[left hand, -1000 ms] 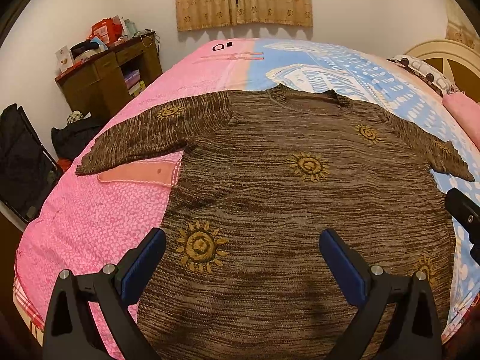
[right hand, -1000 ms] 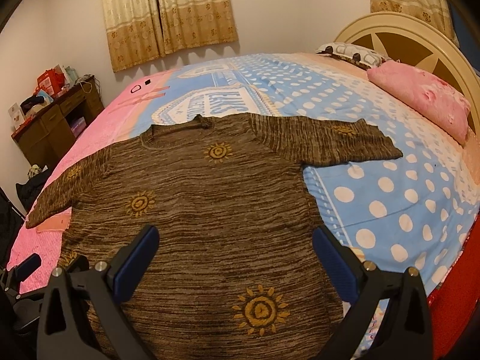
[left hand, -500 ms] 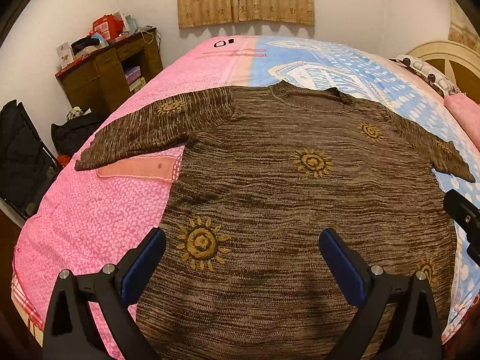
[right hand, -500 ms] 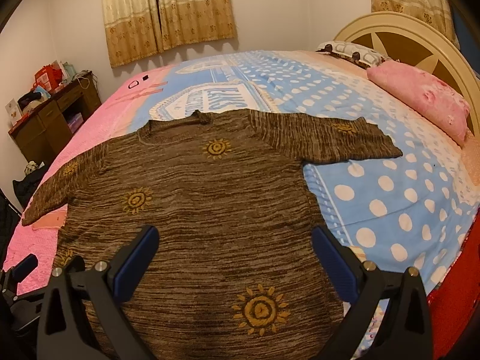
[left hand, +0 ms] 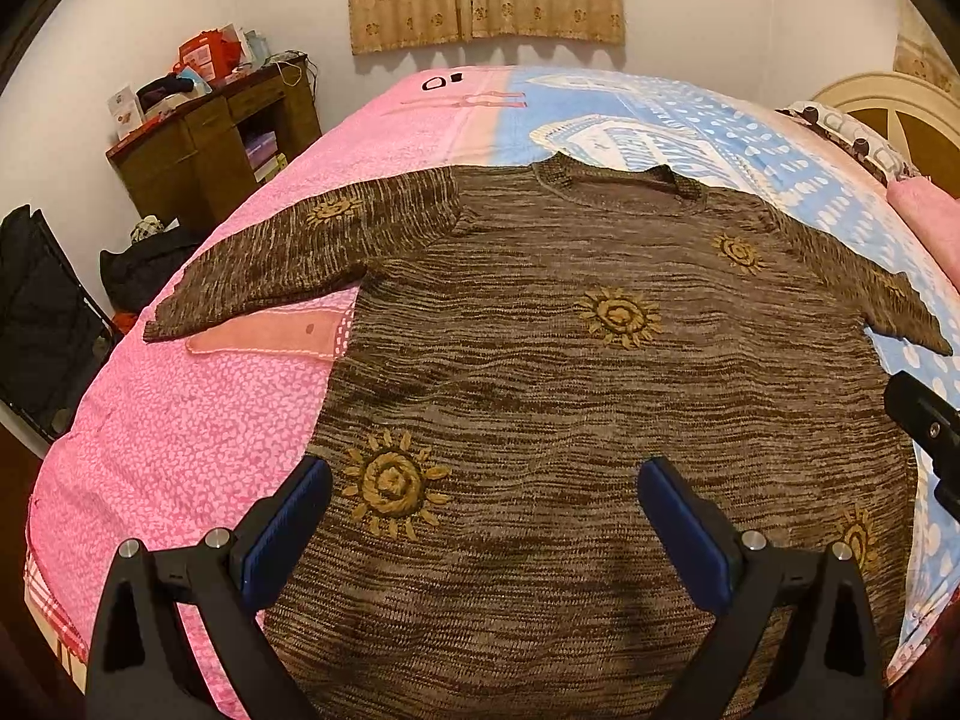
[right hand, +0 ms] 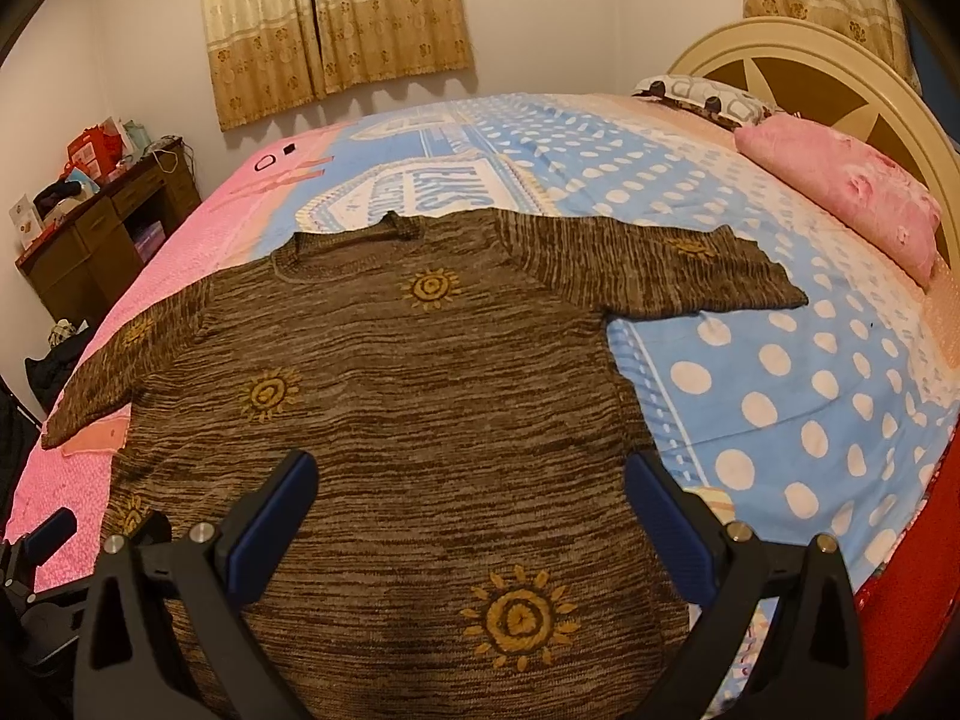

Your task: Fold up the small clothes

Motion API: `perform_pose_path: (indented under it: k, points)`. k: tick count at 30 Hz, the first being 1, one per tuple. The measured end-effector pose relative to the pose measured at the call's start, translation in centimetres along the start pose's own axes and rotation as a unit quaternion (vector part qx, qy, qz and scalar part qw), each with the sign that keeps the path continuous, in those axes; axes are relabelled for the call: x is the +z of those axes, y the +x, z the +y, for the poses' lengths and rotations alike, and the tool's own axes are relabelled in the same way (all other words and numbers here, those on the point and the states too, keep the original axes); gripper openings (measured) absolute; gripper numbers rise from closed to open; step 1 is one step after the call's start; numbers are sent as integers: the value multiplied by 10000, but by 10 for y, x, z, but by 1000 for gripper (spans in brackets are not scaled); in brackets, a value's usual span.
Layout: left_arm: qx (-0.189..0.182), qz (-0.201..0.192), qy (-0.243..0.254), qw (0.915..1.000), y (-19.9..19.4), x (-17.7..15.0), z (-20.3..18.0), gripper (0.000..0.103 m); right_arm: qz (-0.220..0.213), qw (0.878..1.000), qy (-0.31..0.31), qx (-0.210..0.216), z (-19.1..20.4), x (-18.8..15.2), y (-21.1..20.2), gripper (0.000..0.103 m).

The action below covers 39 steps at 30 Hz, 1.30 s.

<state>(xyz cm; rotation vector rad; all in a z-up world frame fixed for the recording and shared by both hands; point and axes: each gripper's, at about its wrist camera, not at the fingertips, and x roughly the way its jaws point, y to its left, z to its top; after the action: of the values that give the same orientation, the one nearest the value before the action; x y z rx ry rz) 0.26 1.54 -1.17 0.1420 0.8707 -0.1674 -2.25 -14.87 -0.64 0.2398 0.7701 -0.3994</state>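
**A:** Sweater [left hand: 540, 396] is lying flat and spread on the bed [left hand: 180, 420], right ahead of both sets of fingers, sleeves out.

**B:** Yep, left gripper [left hand: 480, 534] spread wide and empty, right gripper [right hand: 468, 522] same, both hovering above the hem.

Brown sweater [right hand: 420, 396] flat on bed [right hand: 780, 396]; right gripper [right hand: 471, 531] spread wide, apparently hovering above hem.
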Motion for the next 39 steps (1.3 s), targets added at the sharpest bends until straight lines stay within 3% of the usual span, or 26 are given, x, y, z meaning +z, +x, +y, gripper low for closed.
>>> perform_pose_path:
  k: [9, 22, 27, 29, 31, 33, 36, 39]
  points:
    - [-61, -20, -19, 10000, 7, 13, 1, 102, -39, 9999, 75, -75, -12, 13, 10, 103]
    - [-138, -132, 18, 9998, 20, 50, -12, 102, -296, 9936, 585, -921, -80, 65, 29, 103]
    - [-312, -125, 15, 9994, 25, 58, -19, 102, -254, 9943, 662, -793, -101, 75, 40, 103]
    - [-333, -173, 27, 9993, 25, 60, -18, 102, -161, 9941, 879, -619, -122, 78, 52, 103]
    - [-285, -212, -17, 9994, 26, 62, -13, 102, -83, 9894, 1183, -835, -159, 82, 65, 102]
    - [-286, -162, -167, 9993, 30, 66, -4, 102, -92, 9842, 1462, -990, -192, 84, 72, 92]
    - [-441, 24, -581, 9973, 41, 73, 11, 102, -74, 9702, 2065, -1269, -258, 89, 88, 84]
    - [-679, 98, -982, 9928, 48, 78, 19, 102, 88, 9619, 2448, -1216, -297, 95, 104, 83]
